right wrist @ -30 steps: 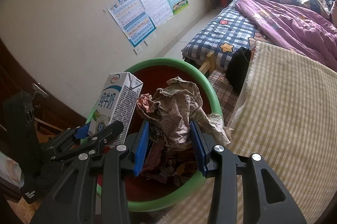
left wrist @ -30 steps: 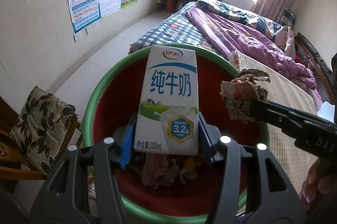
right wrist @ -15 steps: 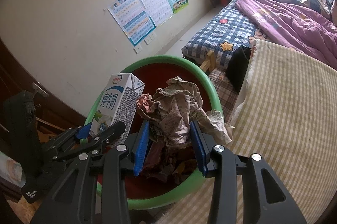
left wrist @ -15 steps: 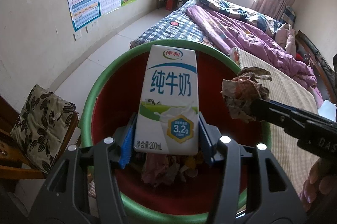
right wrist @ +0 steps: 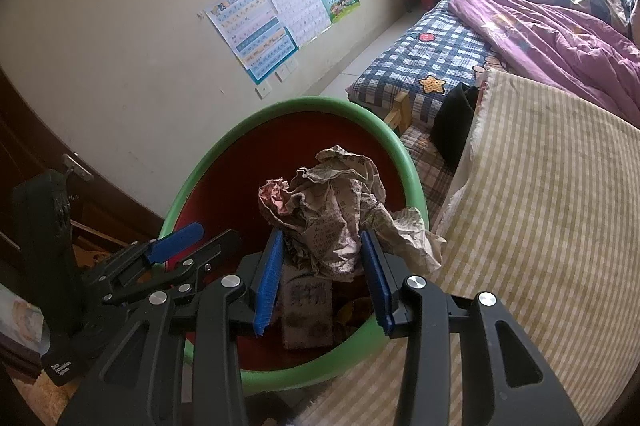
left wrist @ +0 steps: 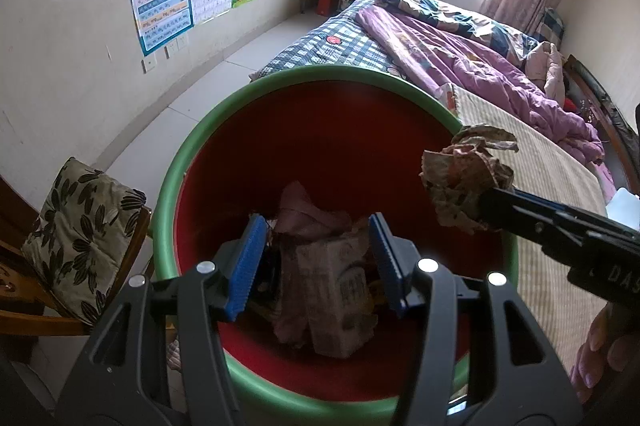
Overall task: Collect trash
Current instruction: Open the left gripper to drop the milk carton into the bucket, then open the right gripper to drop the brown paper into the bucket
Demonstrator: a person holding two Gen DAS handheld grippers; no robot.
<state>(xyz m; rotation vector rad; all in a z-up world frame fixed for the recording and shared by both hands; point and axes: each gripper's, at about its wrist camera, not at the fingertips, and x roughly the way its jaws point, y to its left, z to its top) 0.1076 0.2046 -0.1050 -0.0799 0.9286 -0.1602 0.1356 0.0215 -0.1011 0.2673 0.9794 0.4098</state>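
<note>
Left wrist view: left gripper hanging wide and empty over the bin.
Right gripper is pinching crumpled paper above it; a carton, seemingly, is lying inside.

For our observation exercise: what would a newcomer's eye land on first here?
The green bin with its red inside fills the middle, with trash at its bottom. Above its rim, the right gripper pinches a crumpled paper. The left gripper hangs open over the bin.
</note>
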